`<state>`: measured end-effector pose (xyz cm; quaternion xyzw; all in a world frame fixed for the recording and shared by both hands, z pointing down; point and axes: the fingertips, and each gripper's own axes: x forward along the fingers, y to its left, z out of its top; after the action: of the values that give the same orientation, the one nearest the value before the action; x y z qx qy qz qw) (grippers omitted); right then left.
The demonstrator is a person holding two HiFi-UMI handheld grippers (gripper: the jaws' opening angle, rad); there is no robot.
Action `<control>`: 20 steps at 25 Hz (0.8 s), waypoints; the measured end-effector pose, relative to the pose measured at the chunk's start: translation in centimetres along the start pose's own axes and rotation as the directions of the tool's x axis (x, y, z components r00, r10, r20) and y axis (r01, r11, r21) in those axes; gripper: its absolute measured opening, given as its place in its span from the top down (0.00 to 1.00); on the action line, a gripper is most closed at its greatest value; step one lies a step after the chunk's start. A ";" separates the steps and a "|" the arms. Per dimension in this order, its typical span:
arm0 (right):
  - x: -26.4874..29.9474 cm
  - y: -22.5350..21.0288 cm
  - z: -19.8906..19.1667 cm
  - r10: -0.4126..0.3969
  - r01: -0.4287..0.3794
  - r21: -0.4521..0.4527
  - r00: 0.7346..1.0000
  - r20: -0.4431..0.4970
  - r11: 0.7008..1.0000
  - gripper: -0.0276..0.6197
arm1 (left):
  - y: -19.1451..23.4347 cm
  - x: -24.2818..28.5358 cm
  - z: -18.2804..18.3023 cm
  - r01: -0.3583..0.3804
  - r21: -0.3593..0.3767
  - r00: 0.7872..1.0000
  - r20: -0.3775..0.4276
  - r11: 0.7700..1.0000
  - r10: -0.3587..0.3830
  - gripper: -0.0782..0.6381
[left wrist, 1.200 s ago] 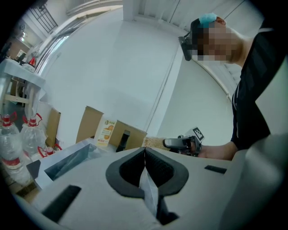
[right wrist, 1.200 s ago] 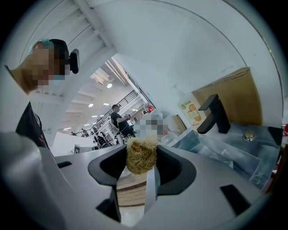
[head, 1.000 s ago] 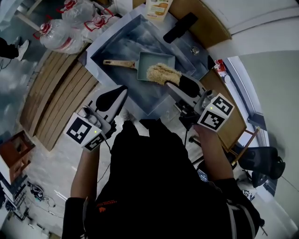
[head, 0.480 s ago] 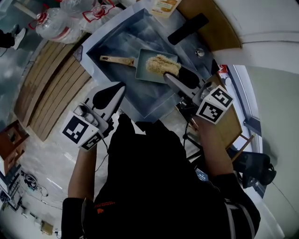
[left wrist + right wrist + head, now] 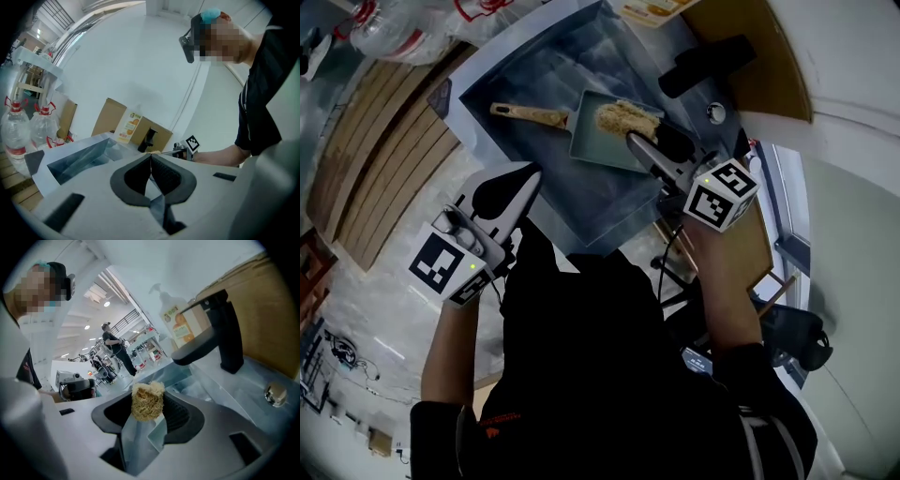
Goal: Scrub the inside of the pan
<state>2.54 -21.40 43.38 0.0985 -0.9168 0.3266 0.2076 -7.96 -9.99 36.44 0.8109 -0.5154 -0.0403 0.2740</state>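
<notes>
Pinching a tan, fibrous loofah scrubber between its jaws, the right gripper reached into the pale teal square pan. The pan lay flat on the floor of the steel sink basin, its wooden handle pointing away to the left of those jaws. A second before, the scrubber hung at the pan's near right rim. It had since travelled forward, ahead of the jaw tips, to sit over the far right part of the pan's inside. I judged this to be a scrubbing stroke under way, with the rest of the pan floor to the left yet to be covered.

The left gripper had kept to the sink's near edge, well short of the pan. Its jaws were pressed together on nothing, so the pan had no bracing and could slide under a firmer stroke. A black faucet stood beyond the right jaws.
</notes>
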 end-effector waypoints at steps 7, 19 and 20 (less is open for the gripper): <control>3.8 -3.2 -2.7 -0.054 0.050 -0.039 0.992 -0.114 0.998 0.64 | 1.6 0.2 -2.3 -0.009 -0.077 1.000 -0.031 0.997 0.007 0.86; 6.8 -7.4 -7.0 -0.142 0.097 -0.162 0.946 -0.291 0.982 0.64 | 2.3 -0.2 -4.6 -0.021 -0.123 0.999 -0.043 0.992 0.016 0.86; 7.0 -7.6 -7.2 -0.154 0.105 -0.175 0.942 -0.298 0.979 0.65 | 2.2 -0.2 -4.8 -0.020 -0.125 0.999 -0.045 0.992 0.015 0.86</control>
<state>0.98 -22.93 55.82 0.0895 -0.8871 0.2506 0.3772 -8.21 -8.56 41.56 0.7883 -0.5128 -0.0524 0.3358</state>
